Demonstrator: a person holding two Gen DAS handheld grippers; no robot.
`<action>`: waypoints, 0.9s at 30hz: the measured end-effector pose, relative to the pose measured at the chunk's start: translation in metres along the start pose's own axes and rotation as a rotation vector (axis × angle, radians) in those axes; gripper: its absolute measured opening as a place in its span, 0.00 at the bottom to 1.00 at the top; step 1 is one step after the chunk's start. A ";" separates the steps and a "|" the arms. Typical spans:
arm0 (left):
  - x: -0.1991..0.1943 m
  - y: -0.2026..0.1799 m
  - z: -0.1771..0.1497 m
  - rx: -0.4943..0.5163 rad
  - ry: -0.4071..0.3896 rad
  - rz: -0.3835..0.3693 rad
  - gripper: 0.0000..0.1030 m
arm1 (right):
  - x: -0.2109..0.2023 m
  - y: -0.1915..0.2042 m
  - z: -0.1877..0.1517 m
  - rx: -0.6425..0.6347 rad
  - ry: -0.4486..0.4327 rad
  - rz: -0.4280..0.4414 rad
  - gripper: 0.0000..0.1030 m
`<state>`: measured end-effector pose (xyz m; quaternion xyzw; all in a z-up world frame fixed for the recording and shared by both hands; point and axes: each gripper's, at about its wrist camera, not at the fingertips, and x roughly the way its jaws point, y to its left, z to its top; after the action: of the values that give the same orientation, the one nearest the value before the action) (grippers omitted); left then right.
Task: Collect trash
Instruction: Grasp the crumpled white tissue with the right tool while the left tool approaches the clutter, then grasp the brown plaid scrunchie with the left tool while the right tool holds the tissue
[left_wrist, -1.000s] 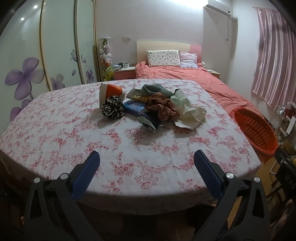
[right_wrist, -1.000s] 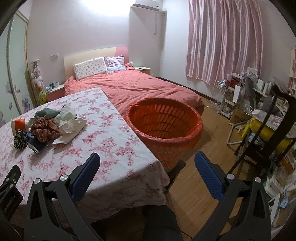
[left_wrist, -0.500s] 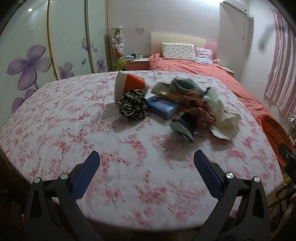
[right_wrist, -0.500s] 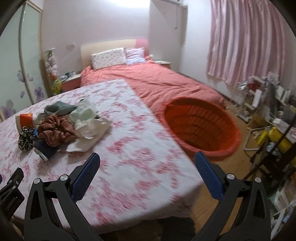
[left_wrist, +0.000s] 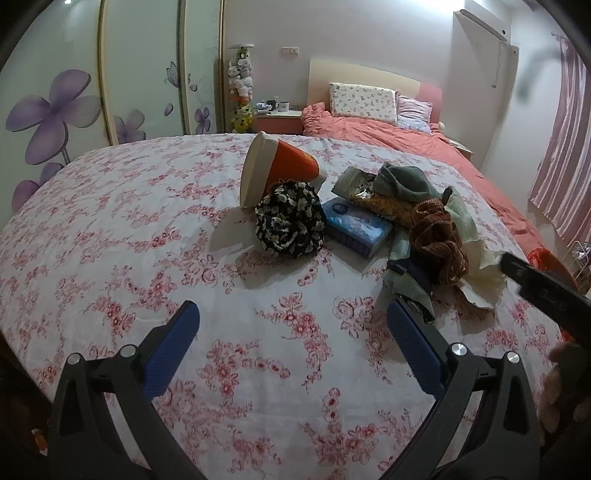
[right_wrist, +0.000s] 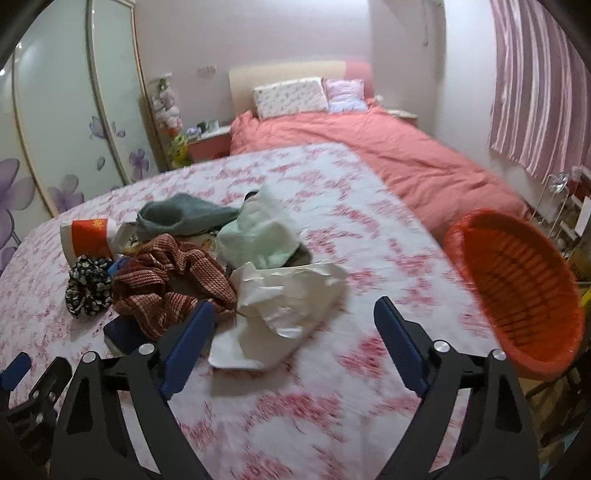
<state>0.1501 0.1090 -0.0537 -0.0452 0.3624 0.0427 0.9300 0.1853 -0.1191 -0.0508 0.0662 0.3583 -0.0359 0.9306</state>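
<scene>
Hovering above the near side of the table (left_wrist: 110, 229), the left hand-held gripper (left_wrist: 291, 326) has its blue-padded jaws spread wide with nothing between them. The right hand-held gripper (right_wrist: 293, 323) is likewise spread and empty, low over the table, its left finger right in front of the pile's near edge.

The trash lies in a loose pile on the flowered tablecloth. A paper cup (left_wrist: 273, 171) with an orange band lies on its side at the left end. Just in front of it sits a black-and-white patterned scrunchie (left_wrist: 290, 221), touching a blue tissue pack (left_wrist: 356, 230). Beside these, a reddish-brown striped cloth (right_wrist: 173, 280) is bunched up, with a grey-green sock (right_wrist: 181, 214) behind it and a pale green cloth (right_wrist: 258, 240) to its right. Crumpled white paper (right_wrist: 288, 299) spreads at the pile's near right edge, between the right gripper's fingers in its own view.

An orange basket (right_wrist: 517, 291) stands off the table's right side, well apart from the pile, holding nothing that can be seen. A bed (right_wrist: 388, 147) with a coral cover and two pillows lies beyond the table.
</scene>
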 end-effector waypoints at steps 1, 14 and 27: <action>0.001 0.000 0.001 0.002 0.000 -0.002 0.96 | 0.008 0.003 0.002 -0.002 0.015 -0.004 0.83; 0.012 -0.017 0.020 0.028 -0.008 -0.093 0.96 | 0.025 -0.012 -0.001 0.043 0.085 0.022 0.44; 0.042 -0.081 0.049 0.114 0.029 -0.180 0.79 | 0.008 -0.058 -0.003 0.101 0.046 -0.040 0.44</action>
<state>0.2229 0.0358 -0.0425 -0.0254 0.3720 -0.0623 0.9258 0.1825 -0.1763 -0.0643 0.1066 0.3785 -0.0711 0.9167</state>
